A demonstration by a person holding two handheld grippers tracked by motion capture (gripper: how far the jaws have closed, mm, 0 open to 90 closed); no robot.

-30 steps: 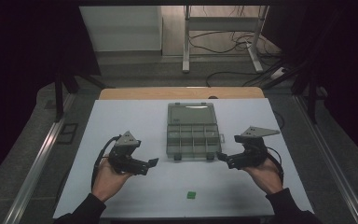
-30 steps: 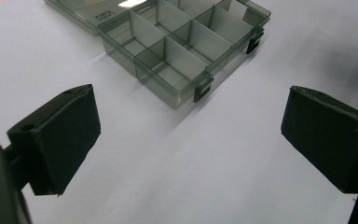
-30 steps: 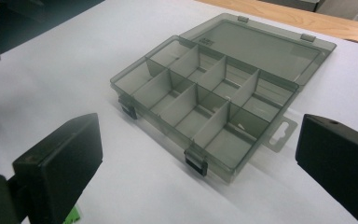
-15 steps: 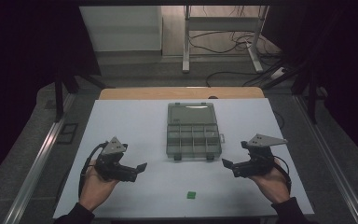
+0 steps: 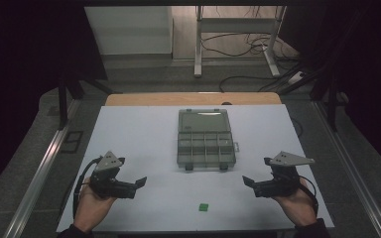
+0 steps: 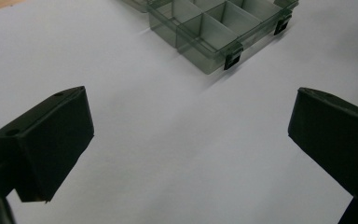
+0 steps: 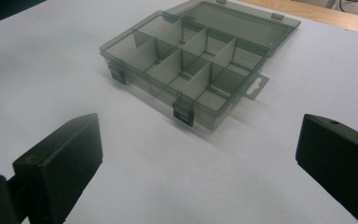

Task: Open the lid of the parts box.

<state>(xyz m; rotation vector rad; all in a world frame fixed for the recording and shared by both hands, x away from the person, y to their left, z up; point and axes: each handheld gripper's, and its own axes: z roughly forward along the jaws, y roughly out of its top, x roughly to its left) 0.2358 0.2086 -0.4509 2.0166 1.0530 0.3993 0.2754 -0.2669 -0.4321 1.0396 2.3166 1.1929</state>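
Observation:
A clear grey compartment box (image 5: pixel 204 145) lies open in the middle of the white table, its lid flat behind it. Its empty divided cells appear in the right gripper view (image 7: pixel 191 70) and its front corner with two latches in the left gripper view (image 6: pixel 214 32). My left gripper (image 5: pixel 140 183) hovers at the front left, open, nothing between its jaws. At the front right my right gripper (image 5: pixel 248 182) is open too, aimed toward the box. A small green square (image 5: pixel 203 207) lies on the table near the front edge, between the two grippers.
The white table top (image 5: pixel 144 134) ends in a wooden strip (image 5: pixel 193 98) at the back. Metal rails run along both sides. Behind stand a white cabinet (image 5: pixel 129 29) and a metal frame with cables (image 5: pixel 238 39) on the floor.
Both hands have drawn back toward the front edge and moved outward, away from the box. The jaws stay open.

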